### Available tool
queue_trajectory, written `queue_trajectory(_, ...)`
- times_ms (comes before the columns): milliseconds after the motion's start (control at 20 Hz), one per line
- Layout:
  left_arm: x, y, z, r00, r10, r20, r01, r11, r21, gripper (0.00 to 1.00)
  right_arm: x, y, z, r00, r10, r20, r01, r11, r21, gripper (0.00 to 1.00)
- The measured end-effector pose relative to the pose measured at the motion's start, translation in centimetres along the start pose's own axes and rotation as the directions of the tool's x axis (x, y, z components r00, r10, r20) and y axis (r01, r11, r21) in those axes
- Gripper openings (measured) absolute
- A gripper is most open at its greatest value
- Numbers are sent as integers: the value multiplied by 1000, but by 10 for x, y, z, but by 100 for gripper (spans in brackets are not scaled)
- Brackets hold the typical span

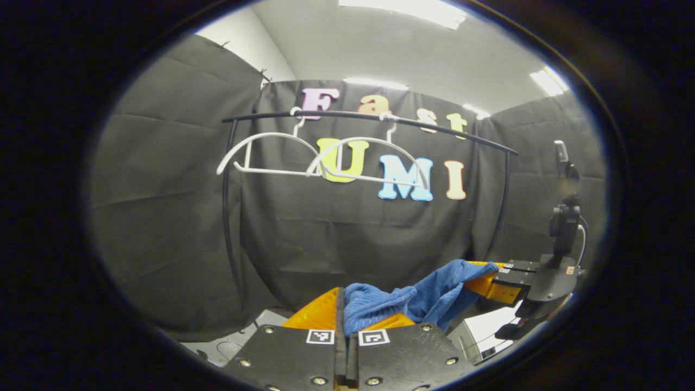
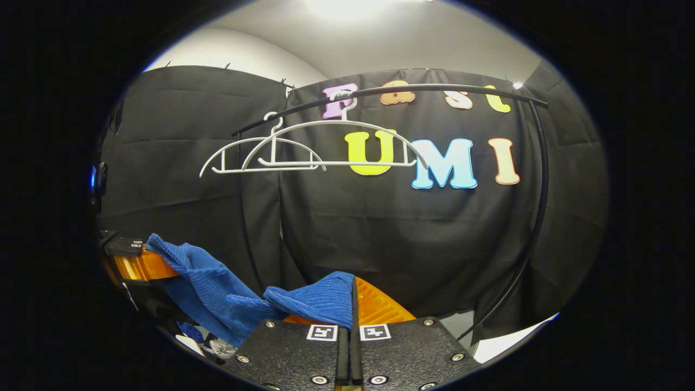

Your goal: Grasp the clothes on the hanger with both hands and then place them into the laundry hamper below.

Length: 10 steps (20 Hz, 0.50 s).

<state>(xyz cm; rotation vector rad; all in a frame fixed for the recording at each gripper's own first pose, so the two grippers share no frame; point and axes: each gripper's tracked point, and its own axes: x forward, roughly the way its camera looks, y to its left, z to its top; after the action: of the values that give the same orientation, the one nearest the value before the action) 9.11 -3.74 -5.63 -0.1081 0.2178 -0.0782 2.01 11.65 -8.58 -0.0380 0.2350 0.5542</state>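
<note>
Each camera rode low behind its own tongs, tilted upward toward the rail (image 1: 369, 117) with its white hangers (image 2: 304, 149), both views sharing that back wall.

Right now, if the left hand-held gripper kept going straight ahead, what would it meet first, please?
Probably the black cloth wall, below the white hangers; depth is unclear. The left hand-held gripper is shut on the blue cloth.

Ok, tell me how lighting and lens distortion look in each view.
Left gripper view: ceiling lights blow out to white, the straight rail bows from fisheye, and the far right gripper looks soft at the edge. Right gripper view: glare sits at top centre, the rail curves, and the blue cloth stays sharp.
</note>
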Motion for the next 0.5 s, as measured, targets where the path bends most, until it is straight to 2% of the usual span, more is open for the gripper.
queue_trajectory(300, -18, -14, -27, 999, -25, -23, 25, 1000, -11, 1, -24, 36, -25, 998, 49, -43, -48, 998, 30, 1)
queue_trajectory(500, -20, -6, -61, 997, -19, -70, 16, 999, -47, 1, -27, 38, -57, 994, 52, -99, -49, 998, 32, 2)
